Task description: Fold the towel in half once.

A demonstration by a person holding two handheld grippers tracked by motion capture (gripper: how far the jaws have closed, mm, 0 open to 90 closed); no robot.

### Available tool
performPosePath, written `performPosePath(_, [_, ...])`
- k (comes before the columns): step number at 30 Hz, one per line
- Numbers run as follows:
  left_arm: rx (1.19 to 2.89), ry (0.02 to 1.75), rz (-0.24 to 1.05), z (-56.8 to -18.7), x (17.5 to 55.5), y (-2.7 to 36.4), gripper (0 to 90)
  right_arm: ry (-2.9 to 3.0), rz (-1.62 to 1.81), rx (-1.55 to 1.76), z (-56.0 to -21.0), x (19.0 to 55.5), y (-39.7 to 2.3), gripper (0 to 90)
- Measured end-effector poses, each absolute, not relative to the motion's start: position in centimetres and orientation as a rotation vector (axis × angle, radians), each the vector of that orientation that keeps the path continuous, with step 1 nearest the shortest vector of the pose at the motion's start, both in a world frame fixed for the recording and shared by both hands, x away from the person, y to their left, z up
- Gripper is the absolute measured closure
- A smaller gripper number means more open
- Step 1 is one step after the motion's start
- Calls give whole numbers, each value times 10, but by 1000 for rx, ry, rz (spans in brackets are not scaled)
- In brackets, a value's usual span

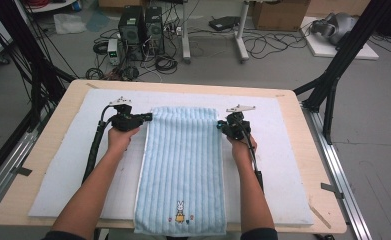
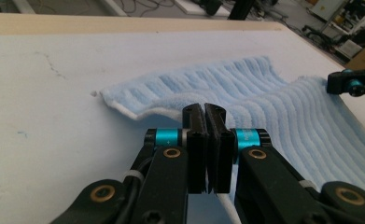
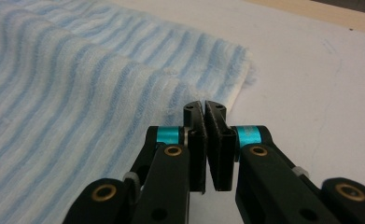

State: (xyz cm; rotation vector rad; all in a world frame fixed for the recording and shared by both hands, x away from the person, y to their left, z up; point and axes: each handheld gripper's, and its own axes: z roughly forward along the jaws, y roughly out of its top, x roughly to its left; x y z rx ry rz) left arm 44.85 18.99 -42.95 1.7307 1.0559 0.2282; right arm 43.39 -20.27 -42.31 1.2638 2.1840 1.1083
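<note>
A light blue striped towel (image 1: 183, 165) lies lengthwise on the white mat (image 1: 283, 165), with a small rabbit motif (image 1: 180, 210) at its near end. My left gripper (image 1: 148, 117) is at the towel's left edge near the far corner. In the left gripper view, its jaws (image 2: 205, 108) are shut, and the towel's (image 2: 273, 102) hem rises into them. My right gripper (image 1: 219, 124) is at the right edge opposite. In the right gripper view, it (image 3: 204, 105) is shut, with a raised fold of towel (image 3: 77, 93) running up to the pads.
The mat covers most of a wooden table (image 1: 48, 150), with bare mat on both sides of the towel. Black frame posts (image 1: 333, 75) stand at the table's far corners. Computer towers (image 1: 142, 27) and cables lie on the floor beyond.
</note>
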Motion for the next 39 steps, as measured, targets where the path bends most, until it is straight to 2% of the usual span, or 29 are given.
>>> performPosePath(4, [1792, 1010, 232, -425, 440, 192, 870, 2200, 1149, 1237, -420, 428, -202, 873])
performPosePath(9, [1780, 979, 225, -425, 425, 196, 870, 2223, 1175, 1217, -418, 415, -204, 873])
performPosePath(22, [1794, 880, 220, -428, 373, 204, 869, 2278, 1259, 1132, -414, 360, -212, 872])
performPosePath(36, [1903, 829, 196, -440, 336, 201, 863, 2381, 1204, 1123, -433, 322, -213, 868])
performPosePath(37, [1894, 841, 195, -441, 336, 201, 854, 2380, 1204, 1118, -435, 322, -213, 863])
performPosePath(38, [1879, 863, 205, -442, 337, 201, 804, 2375, 1207, 1126, -435, 322, -213, 844])
performPosePath(39, [1854, 894, 218, -441, 339, 202, 685, 2360, 1221, 1133, -433, 322, -214, 798])
